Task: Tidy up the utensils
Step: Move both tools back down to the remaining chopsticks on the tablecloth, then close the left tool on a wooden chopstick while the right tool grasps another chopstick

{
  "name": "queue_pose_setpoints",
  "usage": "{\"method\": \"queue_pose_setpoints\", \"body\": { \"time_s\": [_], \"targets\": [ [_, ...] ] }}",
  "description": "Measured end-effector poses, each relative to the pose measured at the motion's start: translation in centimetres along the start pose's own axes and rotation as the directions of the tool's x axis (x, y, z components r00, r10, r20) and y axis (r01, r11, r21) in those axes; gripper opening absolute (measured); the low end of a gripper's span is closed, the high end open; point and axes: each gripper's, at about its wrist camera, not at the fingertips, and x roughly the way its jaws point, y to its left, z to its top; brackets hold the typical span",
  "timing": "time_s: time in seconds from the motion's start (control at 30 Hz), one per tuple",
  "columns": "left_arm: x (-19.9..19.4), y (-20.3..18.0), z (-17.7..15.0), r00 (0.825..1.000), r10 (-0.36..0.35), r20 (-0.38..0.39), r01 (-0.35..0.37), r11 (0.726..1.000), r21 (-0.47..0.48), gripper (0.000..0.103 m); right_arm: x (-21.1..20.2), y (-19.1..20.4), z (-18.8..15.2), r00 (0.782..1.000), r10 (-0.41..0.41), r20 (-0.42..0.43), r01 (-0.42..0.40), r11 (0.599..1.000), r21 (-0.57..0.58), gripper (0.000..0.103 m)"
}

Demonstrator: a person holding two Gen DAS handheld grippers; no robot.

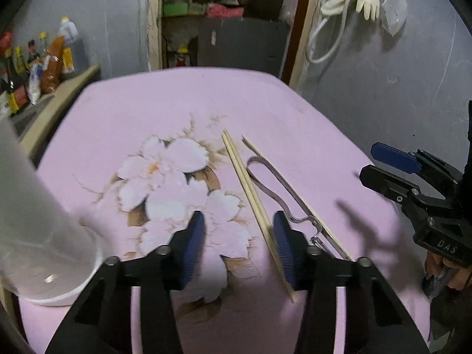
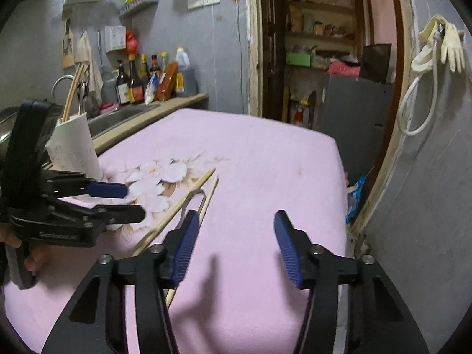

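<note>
We are hovering the left gripper point(image 1: 239, 247) and right gripper point(image 2: 233, 244), both spread and pinching nothing, over the chopsticks point(image 1: 247, 188) and peeler point(image 1: 283, 197) lying on the pink table point(image 1: 295, 112), probably to move them into the white cup point(image 2: 75, 147).

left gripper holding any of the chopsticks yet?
No. In the left wrist view the left gripper has nothing between its pads, and the chopstick pair lies flat on the pink cloth beside its right pad.
</note>
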Motion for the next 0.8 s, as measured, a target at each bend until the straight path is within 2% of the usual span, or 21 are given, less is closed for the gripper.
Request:
{"method": "queue_pose_setpoints", "body": {
  "time_s": [0.1, 0.23, 0.47, 0.57, 0.8],
  "targets": [
    [1.0, 0.2, 0.2, 0.999, -0.032, -0.038, 0.031, 0.999, -0.018, 0.022, 0.4, 0.0, -0.1, 1.0, 0.006, -0.024, -0.007, 1.0, -0.004, 0.044],
    [1.9, 0.6, 0.7, 0.997, -0.05, -0.062, 0.048, 0.998, -0.033, 0.017, 1.0, 0.4, -0.1, 0.999, 0.01, -0.049, -0.011, 1.0, -0.018, 0.043],
    [2.5, 1.0, 1.7, 0.997, -0.042, -0.072, 0.037, 0.997, -0.068, 0.006, 1.5, 0.9, -0.2, 0.997, 0.011, -0.074, -0.014, 0.999, -0.041, 0.043],
    [3.2, 1.2, 2.1, 0.996, -0.031, -0.086, 0.024, 0.996, -0.087, 0.005, 1.7, 1.2, -0.2, 0.996, 0.014, -0.09, -0.019, 0.998, -0.053, 0.043],
    [3.3, 1.7, 2.8, 0.996, -0.019, -0.084, 0.008, 0.992, -0.13, 0.004, 3.6, 1.8, -0.3, 0.983, 0.047, -0.177, -0.059, 0.996, -0.062, 0.031]
  ]
}}
